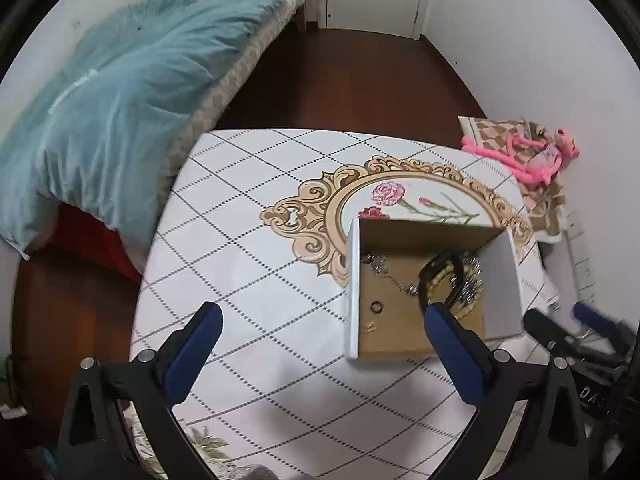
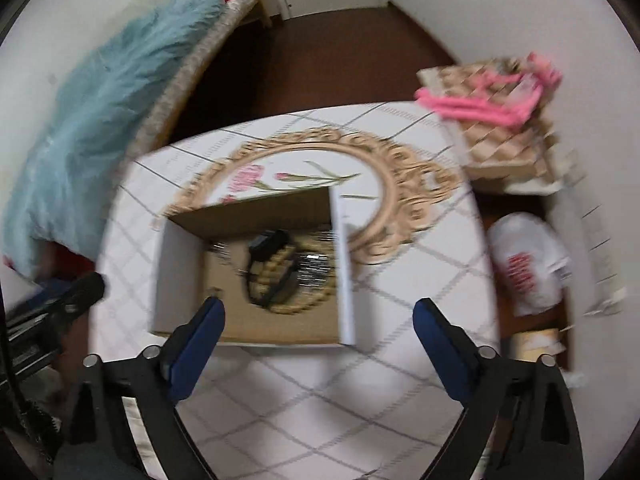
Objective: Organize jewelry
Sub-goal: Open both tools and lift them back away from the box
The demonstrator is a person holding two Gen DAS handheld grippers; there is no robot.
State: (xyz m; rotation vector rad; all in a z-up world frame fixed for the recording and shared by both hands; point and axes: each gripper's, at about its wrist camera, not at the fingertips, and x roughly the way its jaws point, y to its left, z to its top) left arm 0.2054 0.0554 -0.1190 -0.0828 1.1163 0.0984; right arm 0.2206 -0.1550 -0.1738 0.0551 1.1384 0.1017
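Both your tongs are spread wide and hold nothing; the left tongs (image 1: 320, 320) hang above the cloth (image 1: 256, 264) with the box (image 1: 354, 288) ahead and to their right, and the right tongs (image 2: 318, 316) sit just short of its near wall, so the right hand looks nearer. Inside lie a bead bracelet (image 1: 440, 284), a chain (image 1: 390, 276) and a small ring (image 1: 376, 307); the chain's long axis runs from far-left to near-right, ending by the bracelet; the right view is too blurred for more.
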